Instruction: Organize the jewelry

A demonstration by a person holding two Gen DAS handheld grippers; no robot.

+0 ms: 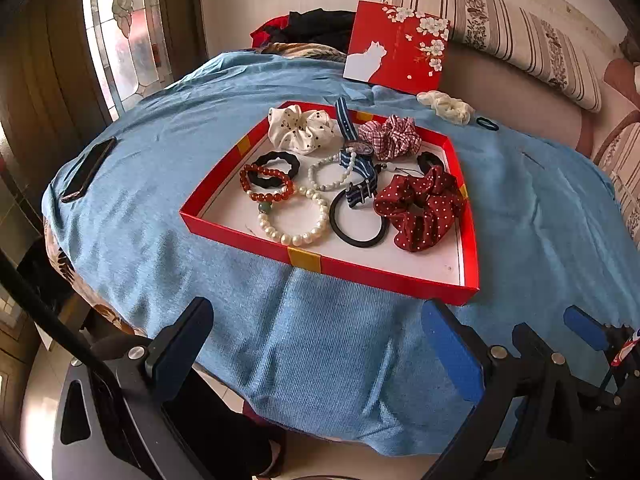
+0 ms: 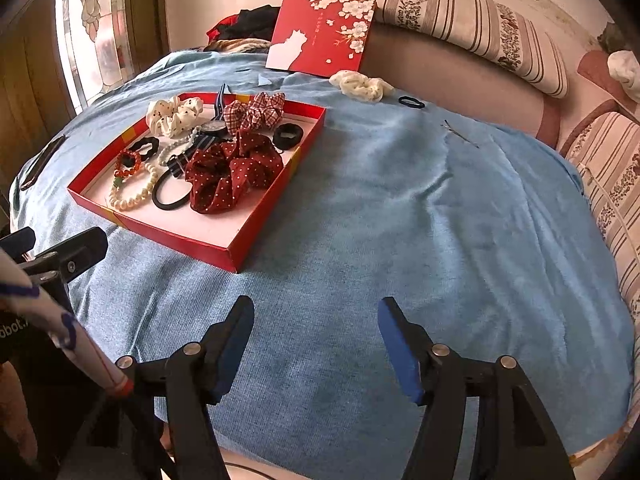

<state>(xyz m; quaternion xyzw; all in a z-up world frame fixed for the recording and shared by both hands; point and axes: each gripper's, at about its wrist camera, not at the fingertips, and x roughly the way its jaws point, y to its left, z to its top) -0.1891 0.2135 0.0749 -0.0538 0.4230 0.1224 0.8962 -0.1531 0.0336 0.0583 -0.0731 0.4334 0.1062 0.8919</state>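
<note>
Box: my red box [image 1: 312, 258] sits on the blue-covered worktop [image 2: 420, 208], one corner toward me, long axis running away to the far right.
Done: bracelets, hair ties and scrunchies already lie inside it.
Left: I judge three strays remain: cream scrunchie [image 2: 362, 85], small black hair tie [image 2: 411, 101], hairpin [image 2: 460, 133], all beyond the box; the lid [image 2: 322, 34] stands propped behind.
Left hand-held gripper [image 1: 320, 344]: released, empty.
Right hand-held gripper [image 2: 316, 344]: released, empty, hovering near me.
</note>
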